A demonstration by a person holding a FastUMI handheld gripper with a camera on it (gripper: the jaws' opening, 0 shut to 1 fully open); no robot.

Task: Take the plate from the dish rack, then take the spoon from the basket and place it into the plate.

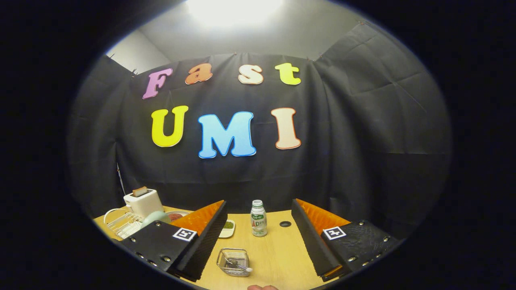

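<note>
Gripper view: the gripper (258,237) hangs above a wooden table (278,253) with its two fingers spread wide apart and nothing between them but air. On the table in the gap between the fingers, nearer the left one, sits a small wire basket (233,262). The spoon (241,266) lies in it with its long axis running roughly left to right, its pale rounded end poking out over the basket's right rim; which end that is, handle or bowl, I cannot tell.

Farther back, between the fingers, a small drink bottle (258,218) with a white cap stands upright. Just left of it, partly behind the left finger, lies a small white dish (227,228) with something green on it. A dark round hole (285,224) is set in the tabletop right of the bottle.

At the far left of the table stands a white wire dish rack (123,222). The pale green plate (155,217) stands beside it, mostly hidden behind the left finger. Behind the rack is a white toaster (143,201) with a slice of bread (139,191) sticking out of its top.
</note>
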